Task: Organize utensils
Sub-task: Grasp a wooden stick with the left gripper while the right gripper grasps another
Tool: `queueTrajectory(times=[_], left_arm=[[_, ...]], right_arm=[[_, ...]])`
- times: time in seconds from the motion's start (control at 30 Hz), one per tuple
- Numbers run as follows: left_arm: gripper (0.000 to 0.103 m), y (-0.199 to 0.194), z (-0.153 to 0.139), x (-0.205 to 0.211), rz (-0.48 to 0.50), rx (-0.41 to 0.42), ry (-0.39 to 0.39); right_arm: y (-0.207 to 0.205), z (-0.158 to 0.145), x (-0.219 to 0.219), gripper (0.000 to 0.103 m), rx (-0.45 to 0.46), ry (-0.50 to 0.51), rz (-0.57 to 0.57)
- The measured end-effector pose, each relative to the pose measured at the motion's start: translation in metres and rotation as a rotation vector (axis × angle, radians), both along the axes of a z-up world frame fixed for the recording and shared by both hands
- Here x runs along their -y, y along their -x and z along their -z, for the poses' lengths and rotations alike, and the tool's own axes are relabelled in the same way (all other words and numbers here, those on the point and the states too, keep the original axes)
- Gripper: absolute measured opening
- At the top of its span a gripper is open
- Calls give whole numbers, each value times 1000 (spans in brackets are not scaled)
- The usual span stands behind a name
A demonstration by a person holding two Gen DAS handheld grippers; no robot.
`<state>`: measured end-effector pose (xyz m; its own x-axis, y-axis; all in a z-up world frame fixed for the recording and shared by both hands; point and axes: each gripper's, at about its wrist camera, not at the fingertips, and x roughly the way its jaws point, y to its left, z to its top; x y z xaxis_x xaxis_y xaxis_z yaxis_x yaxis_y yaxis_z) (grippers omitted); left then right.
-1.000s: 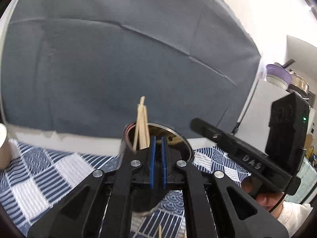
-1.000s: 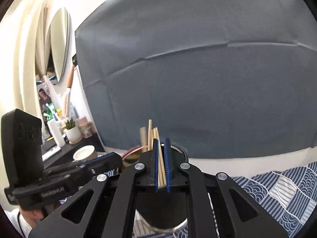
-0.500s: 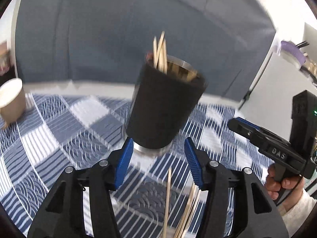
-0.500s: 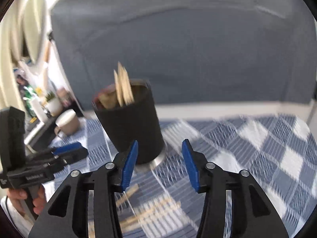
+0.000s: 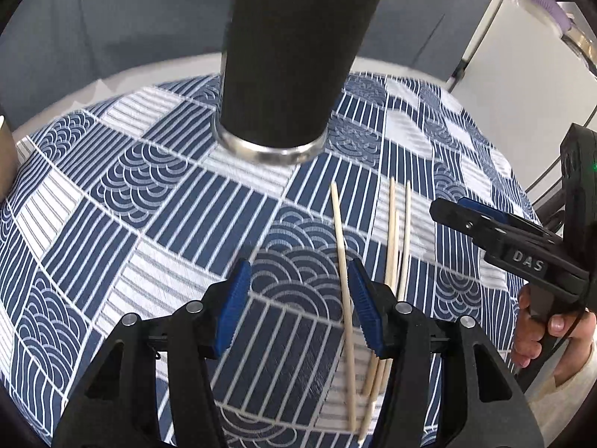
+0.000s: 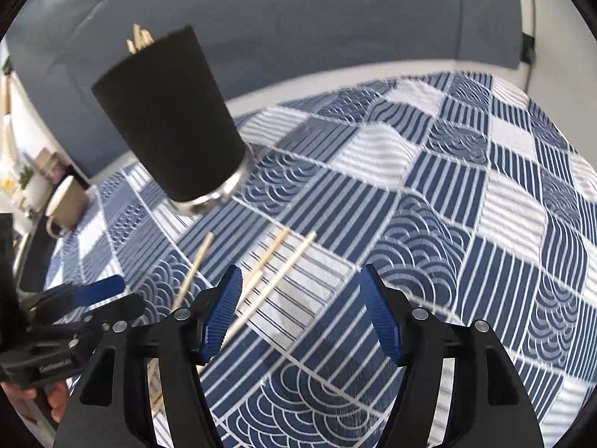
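Left wrist view: left gripper (image 5: pixel 296 308) fingers spread, just opened, empty; wooden sticks (image 5: pixel 391 239) lie lower right on the surface (image 5: pixel 112 194); black cup (image 5: pixel 291 52) top centre; right gripper (image 5: pixel 481 224) reads "DAS".
Right wrist view: right gripper (image 6: pixel 304 315) fingers spread, just opened, empty; wooden sticks (image 6: pixel 276 280) lower left; black cup (image 6: pixel 168 119) upper left, holding sticks; left gripper (image 6: pixel 93 298) label unreadable.

Tablecloth (image 5: pixel 156 186): navy and white patchwork, striped squares alternating with wave-scale arcs.
Cup (image 5: pixel 294 52): matte black, silver metal base ring.
Chopsticks (image 5: pixel 341 246): pale natural wood, plain.
Left gripper (image 5: pixel 296 304), right gripper (image 6: pixel 302 313): black bodies, blue ribbed pads.
Backdrop cloth (image 6: pixel 335 18): slate grey-blue.
Mug (image 6: pixel 67 203): beige outside, white inside.
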<state>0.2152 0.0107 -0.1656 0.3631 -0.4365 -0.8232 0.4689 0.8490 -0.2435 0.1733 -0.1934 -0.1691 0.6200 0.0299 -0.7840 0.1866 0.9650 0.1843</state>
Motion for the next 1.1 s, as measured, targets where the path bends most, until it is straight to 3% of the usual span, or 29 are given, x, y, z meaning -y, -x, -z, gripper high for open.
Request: queueTrajectory(times=[0.07,0.23,0.63,0.77,0.87,0.9,0.97,1.03,1.1], left_arm=[[61,3,-3,4,23,11,-24],[62,10,-4,17,41,20,-90],[63,19,10,17,-115,-2,-192],[67,22,12,28,-124,24,-264],[65,21,11,29,-137,22,-256],[64,21,11,27,-136,23,-258],[46,20,9,22,-156,19,-262],[27,17,7,14,-172,-3,-262],[16,14,7,5,-182,-31,-247]], right_arm=[[-1,4,1,67,-14,-14,19],[-13,10,3,69,-64,-25,29],[-30,28,-19,82,-219,160,17],[-27,29,-18,84,-235,160,45],[-25,29,-18,85,-263,144,54],[-24,29,-18,85,-277,141,56],[-24,29,-18,84,-290,139,60],[-23,28,-21,79,-289,141,55],[-21,26,-25,68,-269,149,35]])
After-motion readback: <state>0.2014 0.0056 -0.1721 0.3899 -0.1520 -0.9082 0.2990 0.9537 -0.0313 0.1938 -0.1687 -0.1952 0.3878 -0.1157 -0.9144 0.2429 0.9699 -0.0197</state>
